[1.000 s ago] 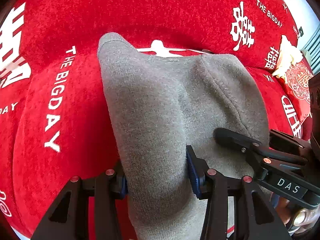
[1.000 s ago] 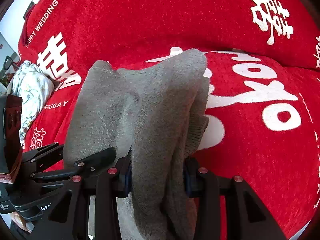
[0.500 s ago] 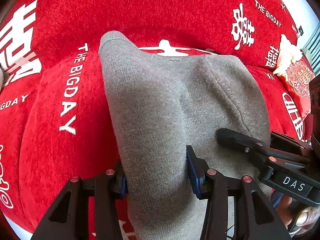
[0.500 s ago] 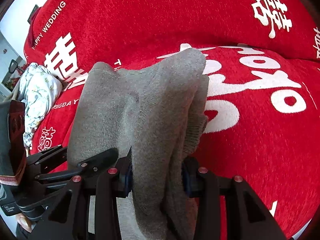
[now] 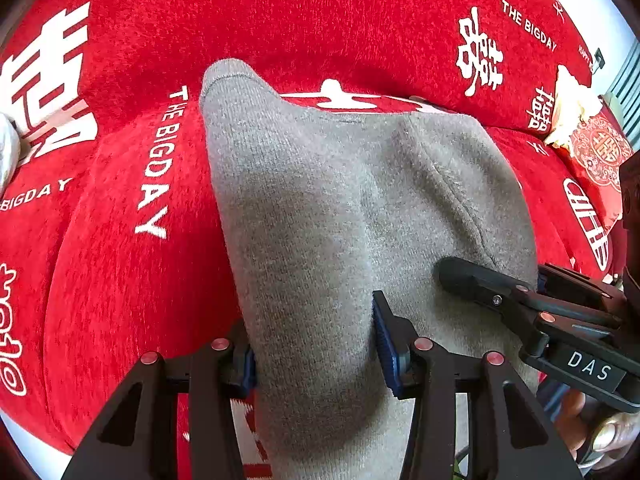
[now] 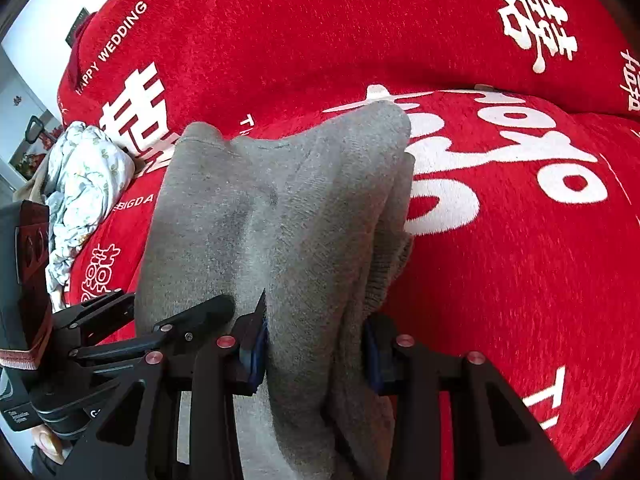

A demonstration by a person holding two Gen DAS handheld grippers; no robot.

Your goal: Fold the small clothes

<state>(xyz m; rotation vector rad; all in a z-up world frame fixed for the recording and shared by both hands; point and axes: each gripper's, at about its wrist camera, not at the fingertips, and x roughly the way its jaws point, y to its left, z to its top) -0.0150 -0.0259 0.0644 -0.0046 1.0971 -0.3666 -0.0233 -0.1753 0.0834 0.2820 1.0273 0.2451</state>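
Knit (image 5: 340,208) hangs grey and soft between our two tools, over the red cover (image 5: 120,280); our left tool (image 5: 314,344) pinches a thick bunch of it between its blue pads, and our right tool (image 6: 314,344) grips another bunch just beside, several layers deep; the far end droops onto the cover. We judge it light, limp and fuzzy, unlikely to slip from the pads but sure to sag and bunch wherever we leave it unsupported; edges and corners look the best places to take hold, since a grip in the middle gathers layers unevenly. A floral cloth (image 6: 84,184) lies well apart at the cover's edge.
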